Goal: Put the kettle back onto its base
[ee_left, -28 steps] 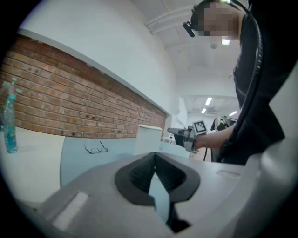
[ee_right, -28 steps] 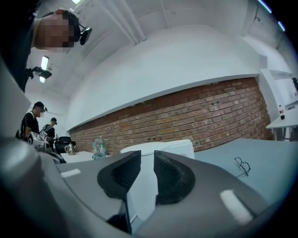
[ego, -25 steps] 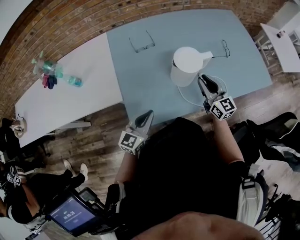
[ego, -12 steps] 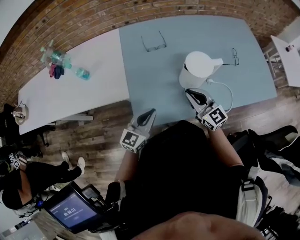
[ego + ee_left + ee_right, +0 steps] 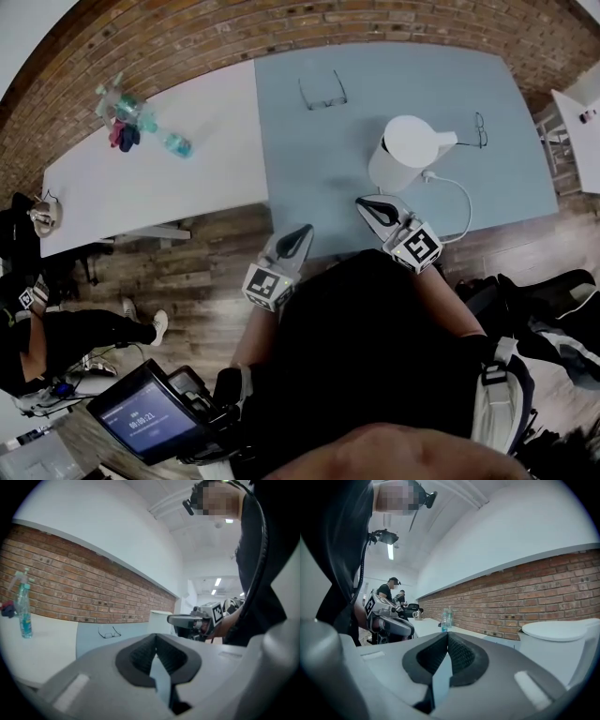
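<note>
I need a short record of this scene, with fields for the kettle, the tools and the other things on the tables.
kettle: white, upright on blue table, cord at its foot
left tool: shut, empty, at table's near edge
right tool: just closed, empty, near kettle, not touching
glasses: on blue table; second pair beside kettle
bottles: on white table

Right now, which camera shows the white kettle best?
The head view: the whole kettle shows from above, round lid included. The right gripper view catches only its lid and upper side at the edge; the left gripper view shows just a small pale shape, probably it, beyond the left claw.
</note>
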`<state>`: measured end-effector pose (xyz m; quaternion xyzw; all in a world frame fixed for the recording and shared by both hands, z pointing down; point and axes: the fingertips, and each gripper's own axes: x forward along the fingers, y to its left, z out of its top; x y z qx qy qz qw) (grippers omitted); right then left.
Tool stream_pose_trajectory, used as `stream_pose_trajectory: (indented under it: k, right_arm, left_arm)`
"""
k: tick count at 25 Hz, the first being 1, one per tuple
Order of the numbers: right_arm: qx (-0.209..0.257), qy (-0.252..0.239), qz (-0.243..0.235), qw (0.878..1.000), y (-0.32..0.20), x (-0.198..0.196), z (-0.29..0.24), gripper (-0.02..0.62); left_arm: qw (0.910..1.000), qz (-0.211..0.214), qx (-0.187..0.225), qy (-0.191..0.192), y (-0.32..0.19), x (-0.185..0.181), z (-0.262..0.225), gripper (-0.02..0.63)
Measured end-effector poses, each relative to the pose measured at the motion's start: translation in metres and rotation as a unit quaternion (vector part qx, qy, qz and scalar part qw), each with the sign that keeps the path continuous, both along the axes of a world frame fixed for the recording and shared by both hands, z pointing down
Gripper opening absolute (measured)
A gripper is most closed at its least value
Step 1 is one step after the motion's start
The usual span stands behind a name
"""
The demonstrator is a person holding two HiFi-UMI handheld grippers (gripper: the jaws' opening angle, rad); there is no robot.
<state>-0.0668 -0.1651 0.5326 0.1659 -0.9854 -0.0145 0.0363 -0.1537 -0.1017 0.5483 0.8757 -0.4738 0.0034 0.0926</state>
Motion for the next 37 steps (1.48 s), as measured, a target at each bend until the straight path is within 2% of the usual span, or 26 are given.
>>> stream_pose_trajectory:
  k: [7,16,26,31,37]
  right_arm:
    - [-0.024,0.02,-0.022,0.999,0.013,-0.021,0.006,0.002]
    - [-0.015,0.041,-0.04,0.998,0.016,-0.034,0.01,0.002]
    - [-0.01,0.042,-0.054,0.998,0.026,-0.034,0.01,0.002]
    - [0.009,0.046,-0.064,0.997,0.032,-0.03,0.01,0.002]
    - [-0.002,0.039,-0.059,0.997,0.028,-0.023,0.008,0.002]
  left_arm:
    - [0.9999,-0.011,0.0,0.0,0.004,-0.003,-0.004,0.002]
    - [0.9998,-0.022,-0.002,-0.004,0.007,-0.01,-0.004,0.002]
    - [0.9999,-0.014,-0.001,-0.01,0.008,-0.006,-0.006,0.002]
    - [0.9998,-0.006,0.0,-0.017,0.008,0.0,-0.009,0.002]
    - [0.9999,-0.002,0.009,-0.014,0.001,0.005,-0.008,0.002]
